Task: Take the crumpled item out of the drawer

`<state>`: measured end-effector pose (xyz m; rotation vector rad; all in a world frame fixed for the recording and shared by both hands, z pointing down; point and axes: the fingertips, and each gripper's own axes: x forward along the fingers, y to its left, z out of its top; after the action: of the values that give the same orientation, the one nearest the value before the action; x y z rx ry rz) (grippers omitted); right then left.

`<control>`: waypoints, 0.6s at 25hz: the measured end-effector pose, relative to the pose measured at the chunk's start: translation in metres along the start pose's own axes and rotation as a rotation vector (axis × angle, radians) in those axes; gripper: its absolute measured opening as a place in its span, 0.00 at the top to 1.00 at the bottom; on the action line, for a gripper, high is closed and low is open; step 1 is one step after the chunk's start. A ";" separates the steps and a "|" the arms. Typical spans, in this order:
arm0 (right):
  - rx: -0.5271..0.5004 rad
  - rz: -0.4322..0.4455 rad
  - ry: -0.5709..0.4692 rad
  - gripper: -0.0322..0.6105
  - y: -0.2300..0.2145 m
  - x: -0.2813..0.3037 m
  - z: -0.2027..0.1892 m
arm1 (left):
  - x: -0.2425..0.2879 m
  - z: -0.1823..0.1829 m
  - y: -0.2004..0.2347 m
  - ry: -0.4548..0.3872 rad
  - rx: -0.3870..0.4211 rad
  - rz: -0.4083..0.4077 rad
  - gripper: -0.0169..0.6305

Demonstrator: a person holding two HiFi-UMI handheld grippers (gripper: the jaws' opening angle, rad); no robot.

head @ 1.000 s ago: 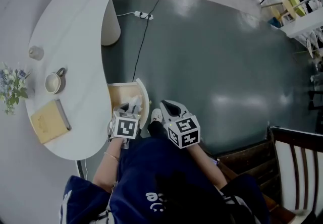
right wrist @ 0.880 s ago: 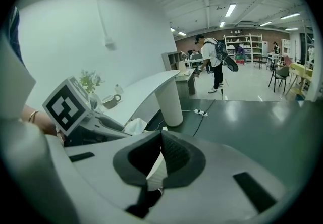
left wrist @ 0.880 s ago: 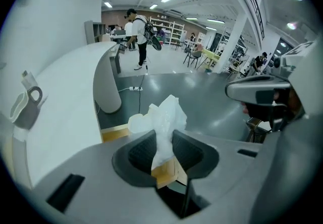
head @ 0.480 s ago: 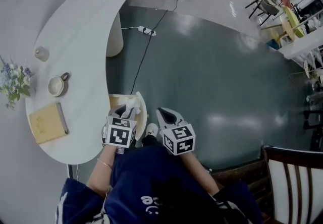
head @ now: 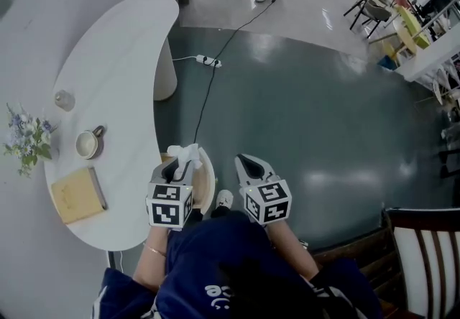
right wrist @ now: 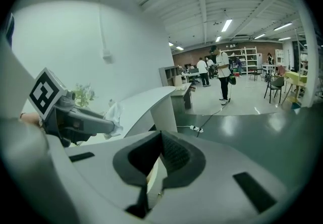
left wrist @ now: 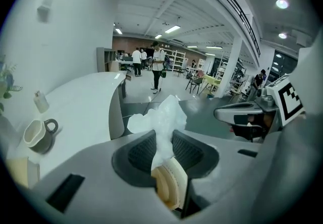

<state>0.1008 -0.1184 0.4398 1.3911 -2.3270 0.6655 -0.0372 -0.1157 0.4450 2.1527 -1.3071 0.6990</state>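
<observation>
The left tongs [head: 177, 164] pinch a crumpled white tissue [head: 186, 153], holding it just above the open drawer [head: 208, 179] of the white desk [head: 115, 80]. The right tongs [head: 249, 164], closed and empty, hover just beside that drawer.
</observation>
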 end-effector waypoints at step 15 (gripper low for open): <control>-0.040 -0.003 -0.193 0.94 0.007 -0.019 0.076 | -0.046 0.094 -0.003 -0.298 0.103 0.009 0.81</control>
<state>0.0990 -0.1440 0.3651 1.4994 -2.4701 0.4999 -0.0382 -0.1484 0.3457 2.4064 -1.4577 0.4694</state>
